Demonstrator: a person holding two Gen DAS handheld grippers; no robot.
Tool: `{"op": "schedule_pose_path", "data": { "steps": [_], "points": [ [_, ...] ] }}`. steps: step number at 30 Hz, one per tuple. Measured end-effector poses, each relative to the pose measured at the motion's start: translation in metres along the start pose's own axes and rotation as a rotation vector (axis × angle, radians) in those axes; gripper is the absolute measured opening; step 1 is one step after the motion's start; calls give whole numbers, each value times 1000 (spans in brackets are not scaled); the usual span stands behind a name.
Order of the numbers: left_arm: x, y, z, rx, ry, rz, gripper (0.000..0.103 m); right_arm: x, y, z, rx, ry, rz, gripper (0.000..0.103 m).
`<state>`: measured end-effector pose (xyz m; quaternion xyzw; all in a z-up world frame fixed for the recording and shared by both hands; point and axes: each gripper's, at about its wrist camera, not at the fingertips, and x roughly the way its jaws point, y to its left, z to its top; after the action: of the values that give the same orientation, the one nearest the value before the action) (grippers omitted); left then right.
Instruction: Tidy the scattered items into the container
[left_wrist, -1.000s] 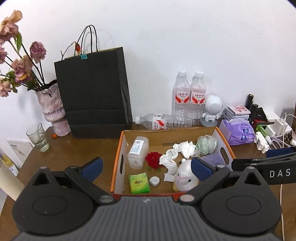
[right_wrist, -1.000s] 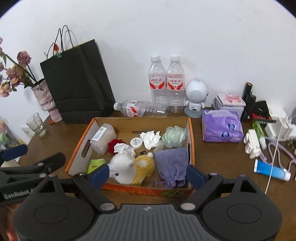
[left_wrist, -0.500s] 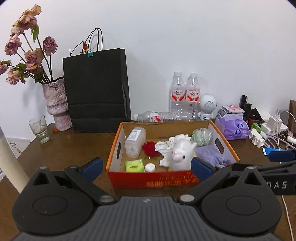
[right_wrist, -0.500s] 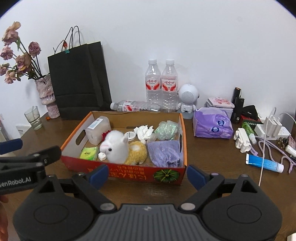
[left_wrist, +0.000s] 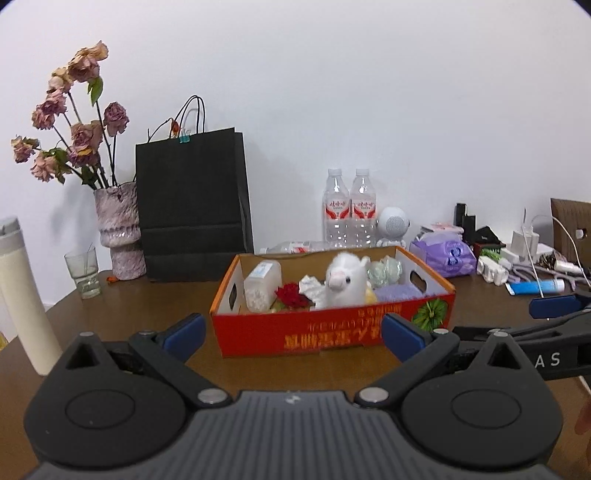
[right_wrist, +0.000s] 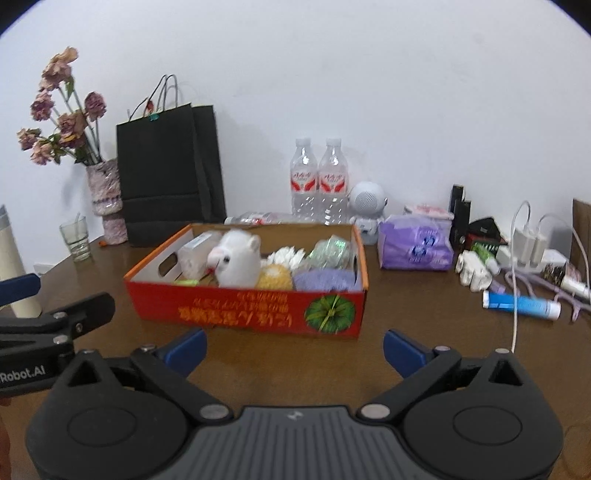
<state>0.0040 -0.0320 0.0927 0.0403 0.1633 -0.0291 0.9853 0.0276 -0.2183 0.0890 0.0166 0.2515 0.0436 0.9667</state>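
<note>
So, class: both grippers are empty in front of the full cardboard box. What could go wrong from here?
1. The plush alpaca stands well above the box rim; adding more could tip it out.
2. The white cable lies over the blue tube; grabbing the tube could drag the cable.
3. The right gripper, jaws opening with nothing between them, sits beside the left gripper; they may collide.
</note>
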Motion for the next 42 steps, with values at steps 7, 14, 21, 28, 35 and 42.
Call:
{"op": "schedule_pose_path", "data": {
  "steps": [7, 14, 21, 28, 35, 42],
  "points": [
    [-16, 8, -43, -49, 60, -8, 103, -8, 11, -45, -13, 12, -2, 103],
    [-23, 11, -72, -39, 154, -18, 103, -13, 21, -81, -16, 88, -5, 103],
    [-16, 13, -89, -44, 224, 5, 103, -15, 20, -100, -2, 152, -12, 103],
    [1, 15, -95, -58, 316, 4, 103, -5, 18, -103, 10, 164, -16, 103],
    [14, 21, -95, -99, 361, 8, 103, 8, 20, -102, -1, 185, -40, 103],
    [19, 15, -94, -74, 373, 20, 103, 17, 19, -98, 0, 191, -68, 103]
  ]
}}
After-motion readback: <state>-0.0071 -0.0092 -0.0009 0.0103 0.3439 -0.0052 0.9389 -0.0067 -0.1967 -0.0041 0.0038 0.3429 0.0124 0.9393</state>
